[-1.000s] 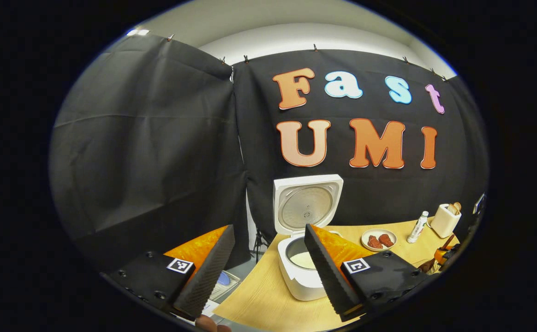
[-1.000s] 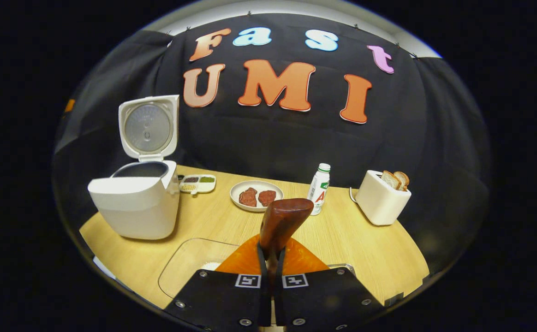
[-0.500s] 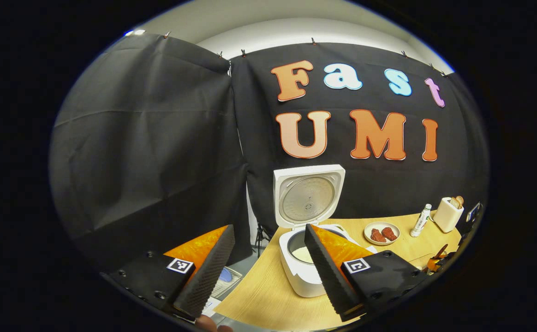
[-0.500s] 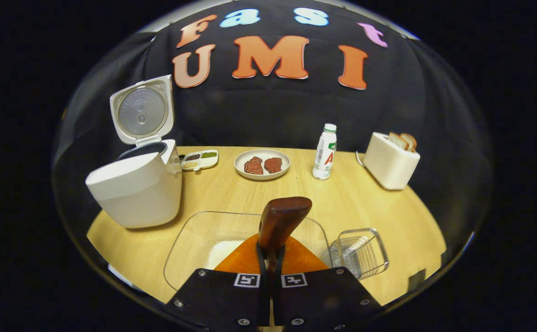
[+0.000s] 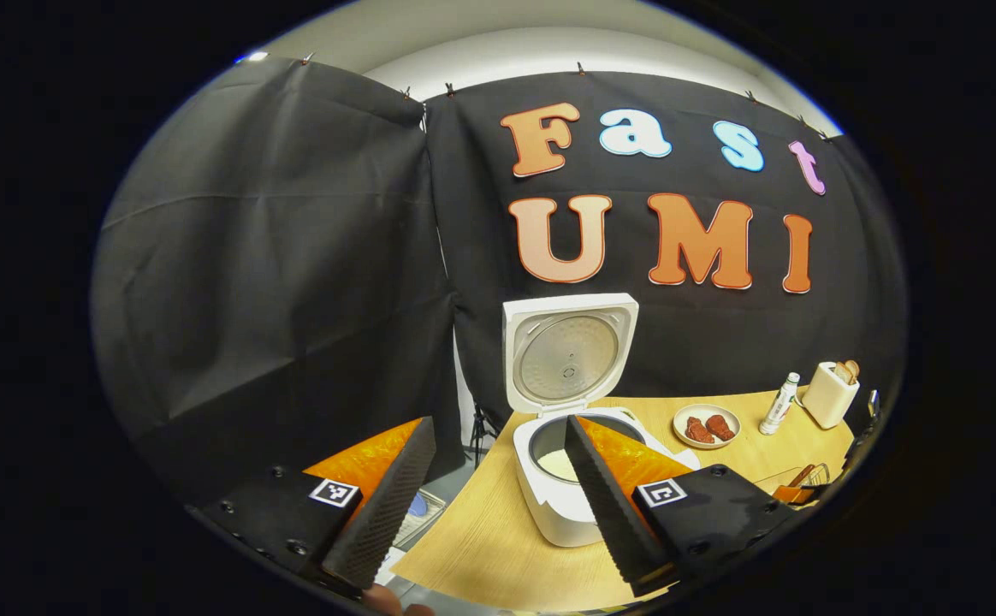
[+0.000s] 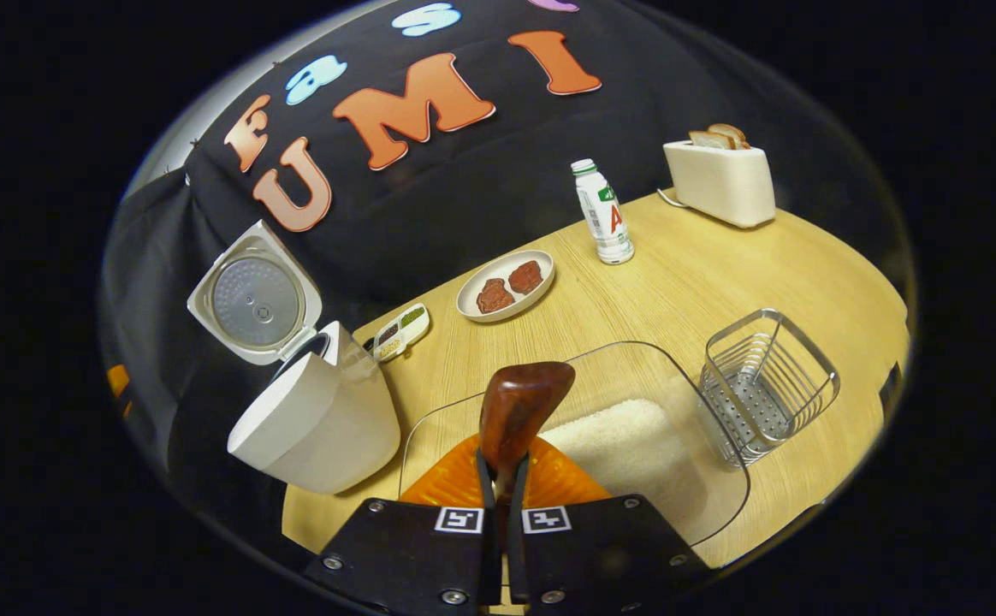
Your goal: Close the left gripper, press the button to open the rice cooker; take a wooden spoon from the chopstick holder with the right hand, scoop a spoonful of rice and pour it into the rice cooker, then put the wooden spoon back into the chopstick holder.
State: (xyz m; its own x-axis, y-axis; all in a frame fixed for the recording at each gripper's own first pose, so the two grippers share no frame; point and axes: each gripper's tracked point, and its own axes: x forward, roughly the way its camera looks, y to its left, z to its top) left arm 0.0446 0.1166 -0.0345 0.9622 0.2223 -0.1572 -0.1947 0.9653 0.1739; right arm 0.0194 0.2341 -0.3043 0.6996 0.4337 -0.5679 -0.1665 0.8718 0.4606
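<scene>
Wooden spoon (image 6: 519, 411) clamped between both fingers of the right gripper (image 6: 502, 488), bowl pointing forward, poised above the clear rice tray (image 6: 429, 428); white rice heap (image 6: 626, 445) lies just right of the spoon. Chopstick holder (image 6: 767, 376) stands empty beside the tray. Rice cooker (image 6: 314, 423) lid is up, left of the tray. Left gripper (image 5: 489, 488) hangs with jaws apart, holding nothing. Judgement: scoop step. Dip the bowl into the heap's thick part, level before lifting, carry slowly.
</scene>
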